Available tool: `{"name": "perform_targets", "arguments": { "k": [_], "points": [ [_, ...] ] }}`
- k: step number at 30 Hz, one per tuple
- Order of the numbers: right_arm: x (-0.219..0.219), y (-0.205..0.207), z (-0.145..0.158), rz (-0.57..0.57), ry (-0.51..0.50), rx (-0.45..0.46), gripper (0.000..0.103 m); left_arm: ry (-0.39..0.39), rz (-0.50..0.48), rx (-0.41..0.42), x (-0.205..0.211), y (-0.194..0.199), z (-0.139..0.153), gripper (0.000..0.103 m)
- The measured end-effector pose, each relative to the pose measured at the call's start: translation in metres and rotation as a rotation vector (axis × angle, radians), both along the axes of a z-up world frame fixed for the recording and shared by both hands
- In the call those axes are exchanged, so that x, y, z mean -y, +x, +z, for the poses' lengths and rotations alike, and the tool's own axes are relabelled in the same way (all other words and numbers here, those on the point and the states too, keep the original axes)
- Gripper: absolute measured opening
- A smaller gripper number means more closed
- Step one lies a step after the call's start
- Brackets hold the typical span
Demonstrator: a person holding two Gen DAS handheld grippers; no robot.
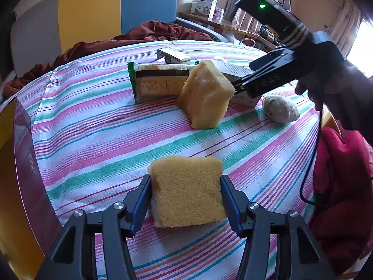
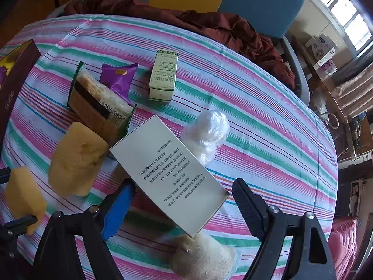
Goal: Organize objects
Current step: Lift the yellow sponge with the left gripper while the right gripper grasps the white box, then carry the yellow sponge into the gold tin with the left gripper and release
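Pinching a yellow sponge (image 1: 186, 191) between their blue-padded fingers, the left tongs (image 1: 186, 198) are seen low over the striped cloth of the desk (image 1: 105, 140), near its front edge. A second, larger sponge (image 1: 206, 94) is stood tilted toward the middle of the desk, touching a green-edged cracker packet (image 1: 158, 81) behind it. The right tongs (image 2: 183, 200) are held spread wide above a long white box (image 2: 170, 175) printed with dark text; the box lies between the jaws in the right wrist view, though no pad is seen pressing on it. A rolled white sock (image 2: 202, 256) is found just under the box's near end, and a crumpled clear plastic bag (image 2: 206, 135) just beside its far side. Farther back, a small green-and-white carton (image 2: 163, 74) and a purple snack pouch (image 2: 119, 79) are laid. A dark red box (image 2: 16, 74) is set at the left edge of the desk.
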State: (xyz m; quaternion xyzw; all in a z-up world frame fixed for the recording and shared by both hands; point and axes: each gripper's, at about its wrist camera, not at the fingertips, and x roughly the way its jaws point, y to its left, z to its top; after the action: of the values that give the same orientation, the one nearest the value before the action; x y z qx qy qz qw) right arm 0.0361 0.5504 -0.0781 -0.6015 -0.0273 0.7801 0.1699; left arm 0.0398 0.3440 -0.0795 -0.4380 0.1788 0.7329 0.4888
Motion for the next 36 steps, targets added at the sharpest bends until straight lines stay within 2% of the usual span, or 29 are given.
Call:
{"name": "perform_targets", "arguments": {
  "k": [3, 4, 5, 7, 8, 14, 20, 36],
  "points": [
    [-0.002, -0.006, -0.007, -0.021, -0.019, 0.0, 0.085, 0.003, 0.004, 0.004, 0.001, 0.0, 0.0, 0.059],
    [0.0, -0.006, -0.007, -0.034, -0.028, -0.015, 0.08, 0.005, 0.005, 0.005, 0.001, 0.0, 0.0, 0.059],
    [0.001, -0.004, -0.006, -0.055, -0.039, -0.025, 0.068, 0.007, 0.006, 0.006, 0.001, 0.0, 0.0, 0.06],
    [0.006, 0.001, -0.002, -0.109, -0.071, -0.05, 0.055, 0.012, 0.012, 0.01, 0.002, -0.001, -0.001, 0.061],
    [0.009, 0.006, 0.0, -0.135, -0.092, -0.069, 0.052, 0.015, 0.015, 0.009, 0.002, 0.0, -0.001, 0.061],
    [0.036, 0.039, 0.001, -0.261, -0.168, -0.147, 0.05, 0.023, 0.03, 0.012, 0.005, 0.0, -0.002, 0.06],
    [0.028, 0.047, -0.003, -0.342, -0.211, -0.187, 0.05, 0.015, 0.061, -0.013, 0.012, 0.009, 0.004, 0.058],
    [0.027, 0.04, -0.011, -0.337, -0.18, -0.173, 0.05, 0.028, 0.054, -0.061, 0.042, 0.032, 0.024, 0.058]
  ]
}}
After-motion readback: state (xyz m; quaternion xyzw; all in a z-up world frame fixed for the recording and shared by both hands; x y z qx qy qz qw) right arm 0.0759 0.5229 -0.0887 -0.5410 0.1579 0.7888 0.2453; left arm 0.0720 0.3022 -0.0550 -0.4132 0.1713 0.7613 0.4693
